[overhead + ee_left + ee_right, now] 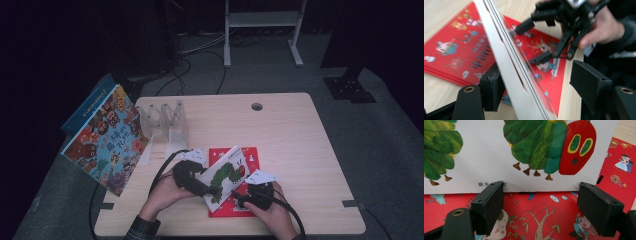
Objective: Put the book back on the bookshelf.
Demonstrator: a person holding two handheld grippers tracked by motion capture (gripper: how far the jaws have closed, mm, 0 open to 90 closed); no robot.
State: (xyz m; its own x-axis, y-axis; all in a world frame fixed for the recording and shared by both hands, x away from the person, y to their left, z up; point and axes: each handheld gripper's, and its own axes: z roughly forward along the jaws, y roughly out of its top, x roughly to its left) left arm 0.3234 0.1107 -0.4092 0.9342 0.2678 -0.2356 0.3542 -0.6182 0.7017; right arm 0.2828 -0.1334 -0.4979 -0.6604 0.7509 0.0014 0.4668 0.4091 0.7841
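Left claw (534,82) straddles caterpillar book (509,70) edge, jaws apart, not clamped; right claw (549,207) released over red book (544,215).

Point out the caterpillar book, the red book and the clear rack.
caterpillar book (226,172), high view, on its white cover.
red book (544,212), right gripper view, on the tree drawing of its cover.
clear rack (165,120), high view, on its upright dividers.

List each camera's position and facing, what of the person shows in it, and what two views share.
High view: above the person's side, facing forward and down on the table; both hands show.
Left gripper view: along its own jaws at the caterpillar book edge; the right gripper and hand show.
Right gripper view: low, facing the caterpillar cover; own jaws show.
Shared: the red book underneath.
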